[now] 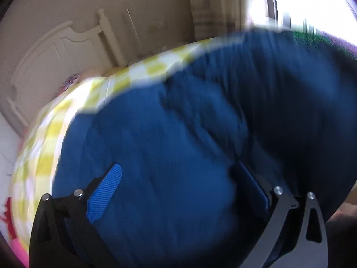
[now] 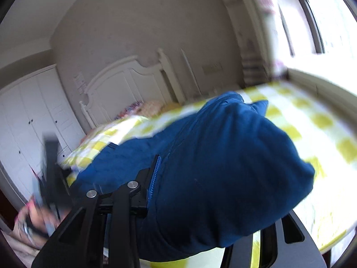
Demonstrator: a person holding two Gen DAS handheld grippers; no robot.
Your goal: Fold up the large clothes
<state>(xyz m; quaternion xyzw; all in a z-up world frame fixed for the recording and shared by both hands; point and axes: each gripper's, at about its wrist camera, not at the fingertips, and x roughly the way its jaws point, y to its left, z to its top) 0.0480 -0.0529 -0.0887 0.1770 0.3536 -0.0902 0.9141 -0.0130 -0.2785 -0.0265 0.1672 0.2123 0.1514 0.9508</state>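
Daylight is pouring in from the window (image 1: 312,0) at the upper right of both views, blowing out to white glare. Motion blur is smearing everything, worst in the left wrist view. Fisheye bending is curving the edges, with dark corners.

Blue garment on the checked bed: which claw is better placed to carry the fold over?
Right claw: the blue fabric garment is bunched between its fingers. Left claw gapes wide above it.
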